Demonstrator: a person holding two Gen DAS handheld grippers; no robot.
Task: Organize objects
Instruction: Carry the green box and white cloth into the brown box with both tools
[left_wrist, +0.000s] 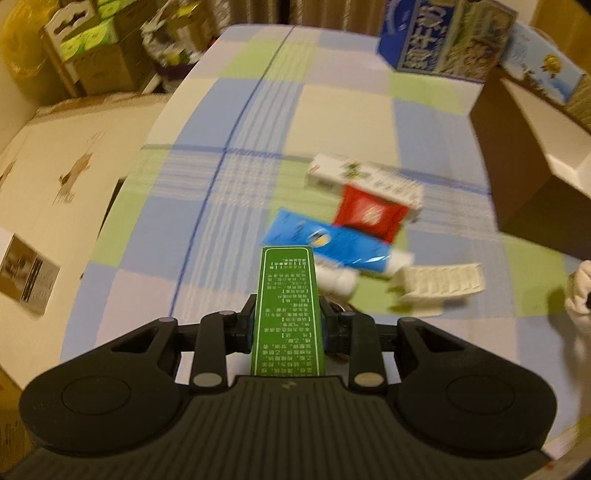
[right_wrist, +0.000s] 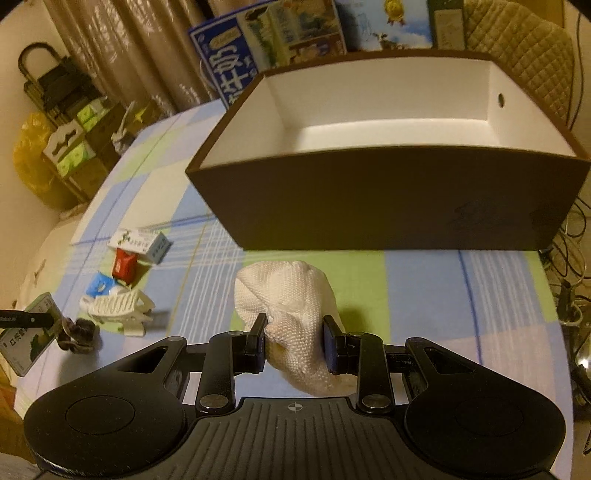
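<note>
My left gripper (left_wrist: 287, 320) is shut on a narrow green box (left_wrist: 287, 295) printed with white text, held above the checked tablecloth. Ahead of it lie a blue packet (left_wrist: 325, 245), a red packet (left_wrist: 369, 214), a white box (left_wrist: 362, 179) and a white hair clip (left_wrist: 436, 286). My right gripper (right_wrist: 293, 341) is shut on a white woven cloth bundle (right_wrist: 288, 291), just in front of the brown box (right_wrist: 388, 206) with a white, empty inside. In the right wrist view the green box (right_wrist: 31, 332) shows at far left, next to a dark scrunchie (right_wrist: 79, 334).
Large printed cartons (left_wrist: 443, 33) stand behind the brown box at the table's far side. Cardboard boxes (left_wrist: 92, 59) and a yellow bag (right_wrist: 33, 158) sit on the floor beyond the left edge. Cables (right_wrist: 569, 258) hang off the right edge. Open tablecloth (left_wrist: 240, 147) lies far left.
</note>
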